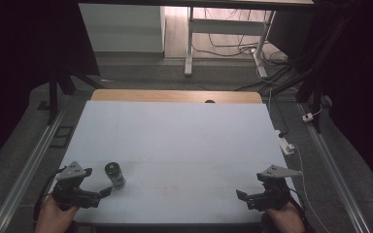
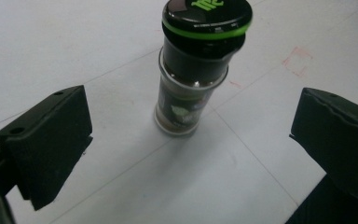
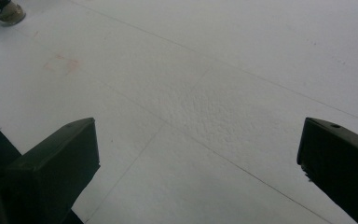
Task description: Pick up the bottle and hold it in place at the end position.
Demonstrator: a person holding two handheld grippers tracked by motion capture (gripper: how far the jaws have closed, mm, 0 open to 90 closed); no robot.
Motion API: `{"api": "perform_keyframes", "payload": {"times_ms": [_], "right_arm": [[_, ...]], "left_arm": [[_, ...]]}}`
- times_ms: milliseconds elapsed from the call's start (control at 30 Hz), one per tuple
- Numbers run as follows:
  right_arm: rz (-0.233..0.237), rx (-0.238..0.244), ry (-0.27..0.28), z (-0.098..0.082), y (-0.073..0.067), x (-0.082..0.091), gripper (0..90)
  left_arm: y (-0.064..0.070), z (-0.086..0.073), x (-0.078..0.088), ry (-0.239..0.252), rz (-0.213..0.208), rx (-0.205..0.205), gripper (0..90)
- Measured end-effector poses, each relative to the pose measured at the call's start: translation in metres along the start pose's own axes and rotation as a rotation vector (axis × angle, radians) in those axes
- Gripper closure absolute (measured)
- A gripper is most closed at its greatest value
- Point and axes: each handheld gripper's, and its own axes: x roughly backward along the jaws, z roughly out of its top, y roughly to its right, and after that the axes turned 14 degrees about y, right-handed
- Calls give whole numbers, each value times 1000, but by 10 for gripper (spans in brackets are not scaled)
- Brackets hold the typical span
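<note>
A small jar (image 2: 193,70) with a black, green-rimmed lid stands upright just ahead of the left gripper (image 2: 186,135), jaws spread wide, untouched; bare white table (image 1: 175,136) stretches beyond. The right gripper (image 3: 198,163), near the table's front edge, is spread too, well apart from the jar.

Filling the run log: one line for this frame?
left gripper: open, facing spice jar | jar: upright, untouched | right gripper: open, over bare table

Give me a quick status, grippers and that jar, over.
Left gripper open, jar upright just ahead, untouched. Right gripper open over bare table. Nothing in the way.
</note>
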Motion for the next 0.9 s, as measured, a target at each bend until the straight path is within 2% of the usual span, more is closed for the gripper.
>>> {"api": "perform_keyframes", "payload": {"times_ms": [133,200,367,467,667,767,900], "right_arm": [[1,2,-2,0,0,0,0],[1,2,-2,0,0,0,0],[1,4,-6,0,-1,-1,0],[0,5,-7,0,-1,-1,0],[0,7,-8,0,-1,-1,0],[1,10,-9,0,-1,-1,0],[1,16,-9,0,-2,-1,0]], "left_arm": [[-3,4,-7,3,-7,15,0],[-5,6,-10,3,-28,26,0],[-7,7,-20,-30,-55,-14,0],[-7,7,-29,-60,-50,-49,0],[-9,8,-41,-100,-53,-67,0],[-8,7,-46,-120,-32,-87,5],[-7,7,-50,-143,-18,-118,64]]}}
